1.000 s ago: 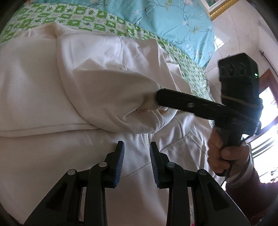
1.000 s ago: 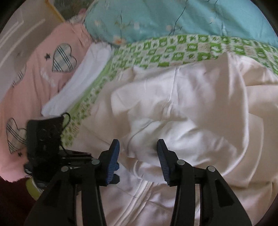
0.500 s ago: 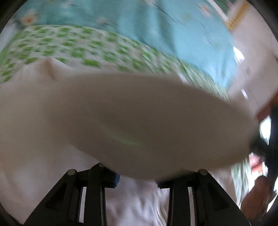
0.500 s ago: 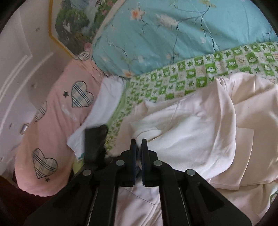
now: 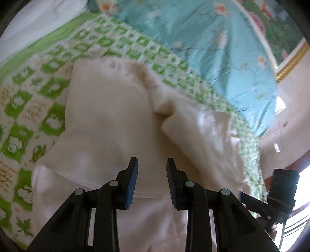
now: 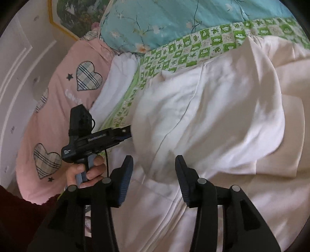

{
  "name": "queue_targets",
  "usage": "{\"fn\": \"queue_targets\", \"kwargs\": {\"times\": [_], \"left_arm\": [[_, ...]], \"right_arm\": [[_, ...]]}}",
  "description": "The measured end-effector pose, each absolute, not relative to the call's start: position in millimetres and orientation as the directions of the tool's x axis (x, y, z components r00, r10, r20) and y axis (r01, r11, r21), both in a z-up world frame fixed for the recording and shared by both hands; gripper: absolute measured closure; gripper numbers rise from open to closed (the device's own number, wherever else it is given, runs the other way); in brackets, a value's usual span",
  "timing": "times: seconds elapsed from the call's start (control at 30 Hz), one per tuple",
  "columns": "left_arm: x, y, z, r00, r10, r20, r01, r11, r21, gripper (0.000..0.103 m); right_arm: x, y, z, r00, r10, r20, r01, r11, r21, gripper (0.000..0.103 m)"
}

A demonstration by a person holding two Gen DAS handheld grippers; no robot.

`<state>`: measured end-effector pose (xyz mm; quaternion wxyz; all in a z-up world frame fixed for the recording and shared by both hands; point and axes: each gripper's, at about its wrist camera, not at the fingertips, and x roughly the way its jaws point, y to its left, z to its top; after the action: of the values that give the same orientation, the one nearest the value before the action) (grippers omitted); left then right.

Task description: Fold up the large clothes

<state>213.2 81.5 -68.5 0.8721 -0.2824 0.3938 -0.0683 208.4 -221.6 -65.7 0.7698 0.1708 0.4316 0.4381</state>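
Note:
A large cream-white garment (image 5: 108,124) lies on the bed, with folded layers on top of it; it also shows in the right wrist view (image 6: 209,116). My left gripper (image 5: 152,181) is open and empty, just above the garment's folded edge. It also shows from the side in the right wrist view (image 6: 127,131), its tips at the garment's left edge. My right gripper (image 6: 154,179) is open and empty over the garment's lower part. Its body shows at the right edge of the left wrist view (image 5: 279,193).
A green-and-white patterned sheet (image 5: 25,100) covers the bed. A light blue floral quilt (image 5: 203,38) lies at the far side. A pink cover with plaid hearts (image 6: 58,116) and a white cloth (image 6: 118,77) lie to the left. A framed picture (image 6: 77,15) hangs on the wall.
Both grippers have opened. The right one was shut on the garment half a second ago and has let it go. The raised fold has dropped onto the garment.

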Motion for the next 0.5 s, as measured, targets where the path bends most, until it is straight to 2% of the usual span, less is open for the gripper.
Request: {"fn": "queue_targets", "kwargs": {"times": [0.07,0.13,0.2,0.27,0.33,0.43,0.47,0.5], "left_arm": [[214.2,68.5,-48.2,0.693,-0.389,-0.607,-0.019,0.832,-0.554,0.073],[219.5,49.8,-29.6,0.690,-0.436,-0.579,0.071,0.836,-0.545,0.067],[228.6,25.8,-18.2,0.675,-0.489,-0.553,0.166,0.831,-0.531,0.057],[241.7,10.1,-20.7,0.650,-0.494,-0.578,0.195,0.843,-0.502,0.051],[255.3,3.0,-40.9,0.623,-0.412,-0.665,0.139,0.895,-0.424,0.055],[264.5,16.0,-79.3,0.563,-0.342,-0.752,0.057,0.924,-0.378,0.056],[264.5,21.5,-87.6,0.553,-0.341,-0.760,0.047,0.924,-0.381,0.066],[261.3,26.3,-92.0,0.561,-0.351,-0.750,0.052,0.919,-0.391,0.070]], "right_arm": [[209.1,-237.1,-63.2,0.275,0.835,-0.477,-0.503,0.548,0.669,0.057],[214.6,-252.0,-62.4,0.318,0.838,-0.444,-0.465,0.546,0.697,0.057],[222.5,-262.5,-63.2,0.363,0.821,-0.440,-0.418,0.565,0.711,0.057],[233.5,-266.6,-66.8,0.399,0.791,-0.465,-0.367,0.602,0.709,0.057],[242.8,-266.6,-72.2,0.418,0.756,-0.505,-0.324,0.643,0.694,0.057],[252.8,-267.6,-84.7,0.451,0.620,-0.642,-0.231,0.776,0.587,0.057],[253.9,-269.9,-90.0,0.453,0.596,-0.663,-0.217,0.795,0.566,0.059],[253.9,-271.3,-92.2,0.452,0.590,-0.669,-0.213,0.800,0.562,0.059]]}}
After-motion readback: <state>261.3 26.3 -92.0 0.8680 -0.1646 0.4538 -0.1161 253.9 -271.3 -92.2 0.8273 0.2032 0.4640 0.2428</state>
